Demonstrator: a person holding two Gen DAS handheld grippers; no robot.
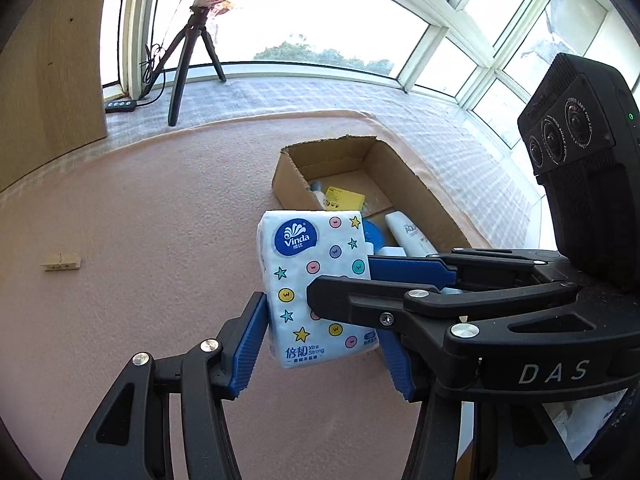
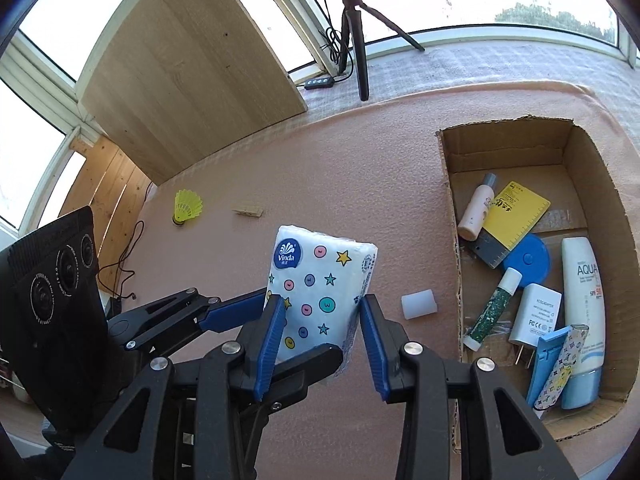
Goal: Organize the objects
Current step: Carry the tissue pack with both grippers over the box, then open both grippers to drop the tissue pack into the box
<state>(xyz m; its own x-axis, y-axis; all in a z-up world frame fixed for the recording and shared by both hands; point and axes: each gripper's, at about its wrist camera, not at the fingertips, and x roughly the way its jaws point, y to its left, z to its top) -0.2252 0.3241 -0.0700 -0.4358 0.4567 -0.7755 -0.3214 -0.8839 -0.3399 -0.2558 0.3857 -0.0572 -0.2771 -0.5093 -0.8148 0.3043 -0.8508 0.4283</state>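
Observation:
A white Vinda tissue pack (image 1: 316,280) with coloured dots and stars hangs upright above the pink mat, held from two sides. My left gripper (image 1: 320,344) is shut on its lower edges, blue pads against both sides. My right gripper (image 2: 320,332) is shut on the same tissue pack (image 2: 320,284); in the left wrist view it reaches in from the right across the pack's face. An open cardboard box (image 2: 600,200) lies to the right and holds several items, among them a sunscreen tube (image 2: 582,308), a yellow card (image 2: 516,212) and a white charger (image 2: 536,316).
On the pink mat (image 2: 320,168) lie a yellow shuttlecock (image 2: 187,206), a wooden clip (image 2: 248,212) and a small white cap (image 2: 418,304). A black tripod (image 2: 356,40) and a wooden board (image 2: 180,72) stand at the back by the windows.

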